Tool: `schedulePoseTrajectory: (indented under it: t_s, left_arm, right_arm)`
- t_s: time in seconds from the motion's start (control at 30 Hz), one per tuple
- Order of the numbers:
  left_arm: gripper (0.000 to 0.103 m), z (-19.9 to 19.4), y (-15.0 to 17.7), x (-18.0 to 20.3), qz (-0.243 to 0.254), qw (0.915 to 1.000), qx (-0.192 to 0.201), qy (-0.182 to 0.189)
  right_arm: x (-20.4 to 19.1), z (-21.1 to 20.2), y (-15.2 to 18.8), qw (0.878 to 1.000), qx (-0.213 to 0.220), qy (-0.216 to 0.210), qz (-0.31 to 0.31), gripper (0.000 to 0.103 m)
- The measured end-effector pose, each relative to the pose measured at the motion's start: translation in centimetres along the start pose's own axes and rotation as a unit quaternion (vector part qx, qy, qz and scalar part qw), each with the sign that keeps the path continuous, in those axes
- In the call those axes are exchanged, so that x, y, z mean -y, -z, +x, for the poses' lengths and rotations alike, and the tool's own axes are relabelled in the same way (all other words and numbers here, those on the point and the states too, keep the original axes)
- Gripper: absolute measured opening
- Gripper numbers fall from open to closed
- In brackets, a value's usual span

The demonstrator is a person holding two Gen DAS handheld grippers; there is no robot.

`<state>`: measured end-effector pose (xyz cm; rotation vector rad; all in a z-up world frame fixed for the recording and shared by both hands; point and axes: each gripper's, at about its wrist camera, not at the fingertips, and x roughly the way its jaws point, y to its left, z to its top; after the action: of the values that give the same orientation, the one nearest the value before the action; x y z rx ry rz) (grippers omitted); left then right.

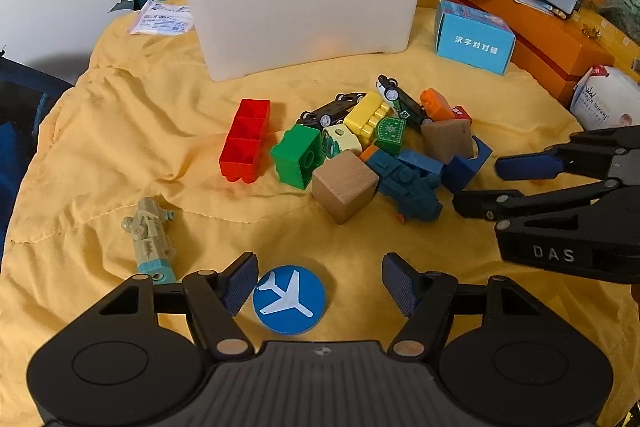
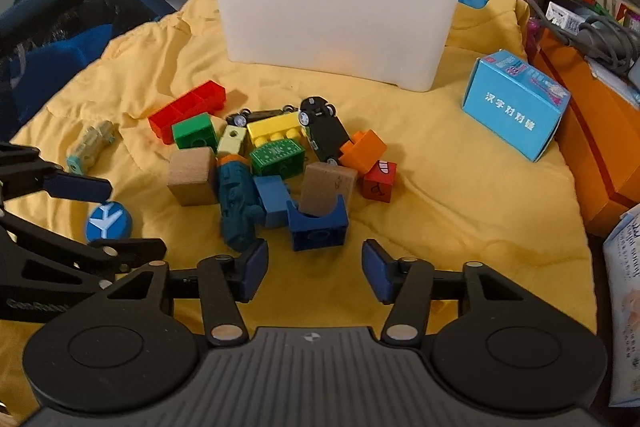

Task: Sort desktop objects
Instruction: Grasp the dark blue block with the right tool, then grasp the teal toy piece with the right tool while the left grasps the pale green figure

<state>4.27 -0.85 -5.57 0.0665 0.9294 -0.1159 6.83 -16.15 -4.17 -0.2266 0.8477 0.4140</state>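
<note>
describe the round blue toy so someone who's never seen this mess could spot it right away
Start at the white bin on the yellow cloth, then come past the toy pile toward the camera. The disc lies flat and alone between the left tool's open fingers. It is the only round piece, blue with a white plane on top.

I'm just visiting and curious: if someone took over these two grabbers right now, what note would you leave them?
Left gripper: open, straddling the blue airplane disc, not gripping.
Right gripper: open, empty, just short of the dark blue arch block.
Toys: piled on the yellow cloth; red brick and beige toy train lie apart.
Done: can't tell; the white bin hides its contents.
Left: all these toys.
</note>
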Motion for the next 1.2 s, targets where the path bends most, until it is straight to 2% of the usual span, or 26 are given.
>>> schedulePoseTrajectory:
  t_s: [0.03, 0.2, 0.3, 0.37, 0.4, 0.57, 0.7, 0.77, 0.87, 0.97, 1.07, 1.2]
  left_arm:
    - [0.072, -0.1, 0.0, 0.0, 0.001, 1.0000, 0.001, 0.002]
    - [0.072, -0.5, 0.3, -0.1, 0.006, 0.9998, 0.006, 0.015]
    - [0.072, -0.8, 0.4, -0.1, 0.012, 0.9997, 0.008, 0.021]
    - [0.072, -0.9, 0.5, 0.0, 0.015, 0.9996, 0.009, 0.022]
    - [0.072, -1.0, 0.6, 0.0, 0.015, 0.9996, 0.009, 0.022]
    - [0.072, -1.4, 1.0, -0.5, 0.008, 0.9997, 0.010, 0.020]
    - [0.072, -1.3, 1.3, -1.0, 0.001, 0.9999, 0.005, 0.015]
    - [0.072, -1.2, 1.4, -1.2, -0.003, 0.9999, 0.004, 0.014]
    - [0.072, -1.0, 1.7, -1.4, -0.005, 0.9999, -0.003, 0.014]
    - [0.071, -0.9, 1.9, -1.3, -0.003, 0.9996, -0.007, 0.026]
    - [0.071, -1.1, 2.0, -1.4, -0.004, 0.9994, -0.006, 0.034]
    - [0.071, -1.5, 2.1, -1.5, -0.004, 0.9997, -0.001, 0.026]
  right_arm:
    - [-0.1, 0.0, 0.0, 1.000, 0.001, 0.002, -0.002, 0.039]
    - [-0.2, 0.0, -0.4, 1.000, 0.013, 0.009, -0.008, 0.040]
    - [-0.4, 0.1, -0.8, 1.000, 0.024, 0.009, -0.016, 0.047]
    - [-0.4, 0.2, -1.0, 0.999, 0.028, 0.009, -0.022, 0.045]
    - [-0.4, 0.2, -1.2, 0.999, 0.029, 0.009, -0.026, 0.039]
    - [-0.1, -0.4, -0.5, 0.999, 0.015, 0.003, -0.048, 0.035]
    - [0.6, -0.8, 1.5, 0.999, -0.020, 0.012, -0.047, 0.036]
    - [0.8, -1.4, 2.0, 0.999, -0.013, 0.013, -0.046, 0.036]
    - [0.2, -2.7, 1.1, 0.998, 0.023, 0.001, -0.061, 0.036]
    - [-0.8, -3.0, -0.5, 0.996, 0.047, -0.037, -0.064, 0.036]
    - [-2.3, -1.6, -1.7, 0.995, 0.042, -0.066, -0.068, 0.036]
    - [-3.9, 0.7, -2.2, 0.994, 0.024, -0.064, -0.082, 0.032]
